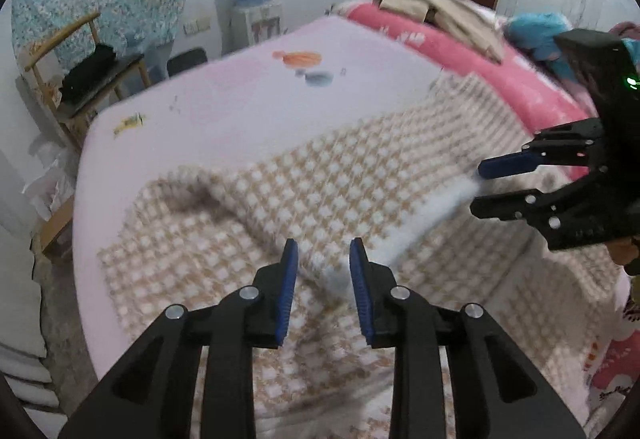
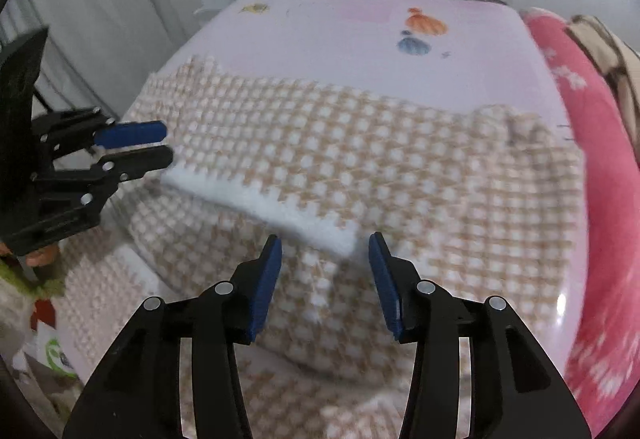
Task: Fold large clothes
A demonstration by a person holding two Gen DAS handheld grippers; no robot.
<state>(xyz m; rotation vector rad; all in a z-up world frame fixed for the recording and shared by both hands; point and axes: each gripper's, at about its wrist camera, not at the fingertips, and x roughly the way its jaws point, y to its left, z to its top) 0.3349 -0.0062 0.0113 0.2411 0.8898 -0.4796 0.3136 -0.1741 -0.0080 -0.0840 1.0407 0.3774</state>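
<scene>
Garment (image 2: 360,159), a checked beige-and-white knit, lies spread on the bed (image 1: 240,99), one white-edged flap doubled back over itself. Each hand-held gripper hangs just above that white hem with fingers apart and nothing between them: the left hand-held gripper (image 1: 324,259) near one end, the right hand-held gripper (image 2: 325,251) near the other, likely so both ends lift evenly for the next fold.

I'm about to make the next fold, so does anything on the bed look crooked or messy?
Yes. The checked garment has its white-edged flap folded over at a slant, and a bunched hollow shows near one end. Both grippers, left and right, are open.
</scene>
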